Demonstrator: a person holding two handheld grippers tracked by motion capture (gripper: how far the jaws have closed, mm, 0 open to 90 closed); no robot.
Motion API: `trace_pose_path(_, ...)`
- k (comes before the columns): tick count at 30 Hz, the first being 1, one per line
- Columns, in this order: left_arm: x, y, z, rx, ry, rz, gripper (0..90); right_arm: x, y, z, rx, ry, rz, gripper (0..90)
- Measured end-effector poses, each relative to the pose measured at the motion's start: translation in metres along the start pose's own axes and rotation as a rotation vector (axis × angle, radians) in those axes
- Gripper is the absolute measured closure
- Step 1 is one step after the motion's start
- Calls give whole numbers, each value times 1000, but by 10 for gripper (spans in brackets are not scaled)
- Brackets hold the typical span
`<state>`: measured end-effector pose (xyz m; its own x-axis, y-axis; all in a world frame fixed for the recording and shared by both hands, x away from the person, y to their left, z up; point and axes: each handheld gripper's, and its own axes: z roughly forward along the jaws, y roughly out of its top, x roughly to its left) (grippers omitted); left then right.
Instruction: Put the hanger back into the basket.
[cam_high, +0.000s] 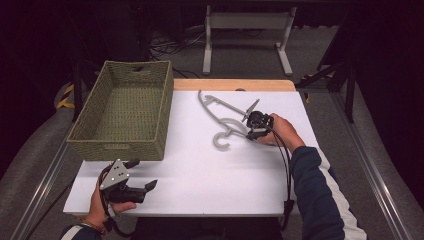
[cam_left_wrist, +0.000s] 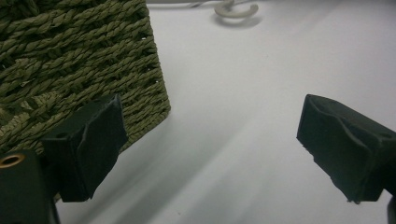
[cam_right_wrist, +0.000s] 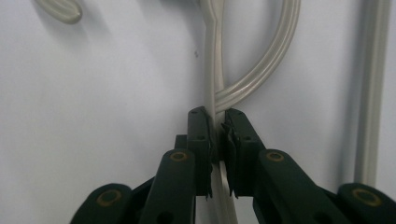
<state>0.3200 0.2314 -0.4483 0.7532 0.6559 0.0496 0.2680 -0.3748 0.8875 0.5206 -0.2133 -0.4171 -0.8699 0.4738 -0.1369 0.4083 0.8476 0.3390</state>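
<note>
A pale grey plastic hanger (cam_high: 222, 117) lies flat on the white table (cam_high: 200, 175), right of centre, its hook (cam_high: 220, 141) curled toward the person and its long arm running up and left toward the far edge. The right gripper (cam_high: 251, 127) has its jaws pinched tight on a thin bar of the hanger; in the right gripper view the bar (cam_right_wrist: 212, 70) runs straight up from between the closed jaws, with a curved loop (cam_right_wrist: 271, 60) bending off beside it. The right hand (cam_high: 282, 131) rests on the table behind the gripper, in a dark sleeve with a white stripe.

The left gripper (cam_high: 142, 175) sits low near the front left corner of the table, jaws spread wide with nothing between them, held by the left hand (cam_high: 102, 207). Just beyond it stands a green woven basket (cam_high: 87, 132), rectangular, on the left side of the table and seemingly empty inside. In the left gripper view the basket's corner (cam_left_wrist: 140, 70) is beside the left jaw.

No writing or label can be read anywhere.

The table has a wooden strip along its far edge (cam_high: 232, 85). Around it lies grey carpet (cam_high: 360, 150); a white metal frame (cam_high: 247, 30) and loose cables stand in the dark behind.
</note>
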Motion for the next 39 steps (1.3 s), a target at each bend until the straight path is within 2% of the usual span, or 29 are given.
trace_pose_path(1,0,0,0,0,0,0,87,0,0,0,0,0,0,819)
trace_pose_path(2,0,0,0,1,4,1,87,-1,-4,-6,-65,9,58,822)
trace_pose_path(4,0,0,0,0,6,1,87,-3,-7,-12,-118,-1,113,825)
trace_pose_path(8,1,0,-1,-5,9,2,86,-5,-16,-28,-262,-14,229,825)
trace_pose_path(9,1,0,-1,-5,9,2,86,-5,-16,-28,-262,-14,229,825)
trace_pose_path(10,1,0,-1,-5,12,3,86,-5,-19,-34,-313,-9,247,826)
trace_pose_path(11,1,0,-1,-5,15,2,85,-4,-24,-42,-393,7,289,826)
trace_pose_path(12,1,0,-1,-5,15,2,86,-4,-24,-42,-393,7,289,826)
trace_pose_path(14,1,0,-1,-4,23,4,84,-2,-29,-51,-475,10,321,826)
trace_pose_path(17,2,0,-3,-10,28,0,84,3,-33,-60,-561,16,351,826)
trace_pose_path(19,2,0,-3,-10,28,-3,80,4,-34,-62,-580,10,354,827)
trace_pose_path(23,2,0,-5,-13,53,4,78,12,-37,-75,-665,-3,381,826)
trace_pose_path(27,3,-1,-7,-14,62,0,78,17,-39,-84,-717,-17,384,827)
trace_pose_path(32,5,-1,-9,-19,69,-6,78,22,-39,-92,-768,-14,398,827)
trace_pose_path(39,5,-2,-10,-22,74,-9,77,33,-27,-98,-808,-16,386,826)
